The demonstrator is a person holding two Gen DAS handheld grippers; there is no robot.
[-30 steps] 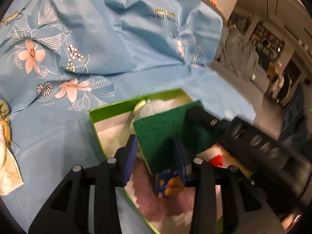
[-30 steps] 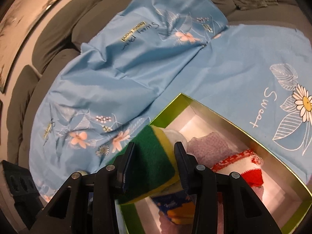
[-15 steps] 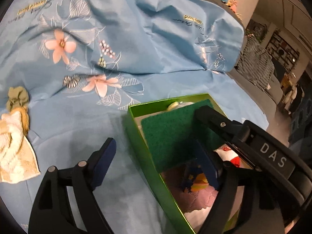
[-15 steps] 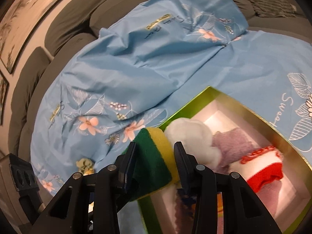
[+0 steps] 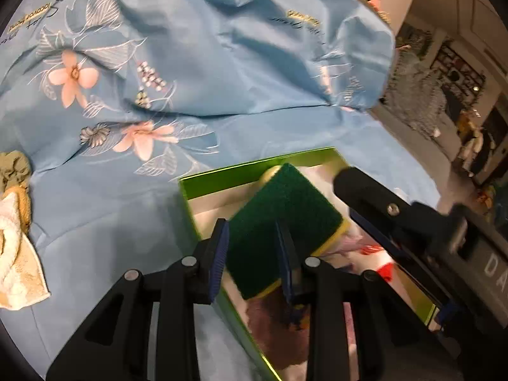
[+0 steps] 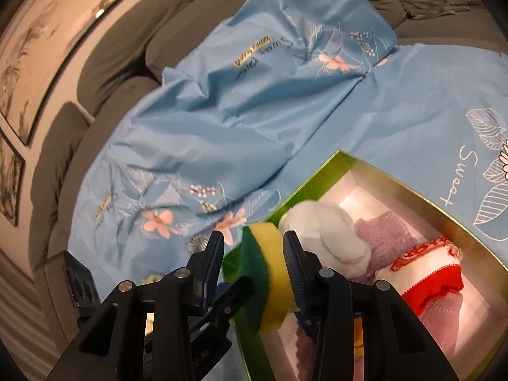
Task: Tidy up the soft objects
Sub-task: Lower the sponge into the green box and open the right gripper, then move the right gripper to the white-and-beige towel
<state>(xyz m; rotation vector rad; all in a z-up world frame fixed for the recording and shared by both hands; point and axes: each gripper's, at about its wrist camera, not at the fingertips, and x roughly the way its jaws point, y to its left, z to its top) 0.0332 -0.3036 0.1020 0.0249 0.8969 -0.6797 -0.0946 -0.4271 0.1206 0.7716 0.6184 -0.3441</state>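
Sponge (image 5: 282, 222): green scour face over yellow foam, held tilted over the near-left corner of the green box (image 6: 317, 174), not yet seated. We have both tools on it. Left hand-held gripper (image 5: 252, 254) has just been closing, pads now flank the sponge's lower end and look clamped on it, though blur hides the contact itself. Right hand-held gripper (image 6: 254, 255) grips the same sponge: right pad against the yellow side; left pad contact unclear from this view.

Already in the box: white plush ball (image 6: 324, 235), lilac knit cloth (image 6: 384, 231), red-and-white sock (image 6: 425, 270), some printed item underneath.

Left outside: cream towel (image 5: 16, 254) and a greenish fabric piece (image 5: 14, 168) on the blue floral sheet (image 5: 190, 63) over the sofa. We judge packing mostly done.
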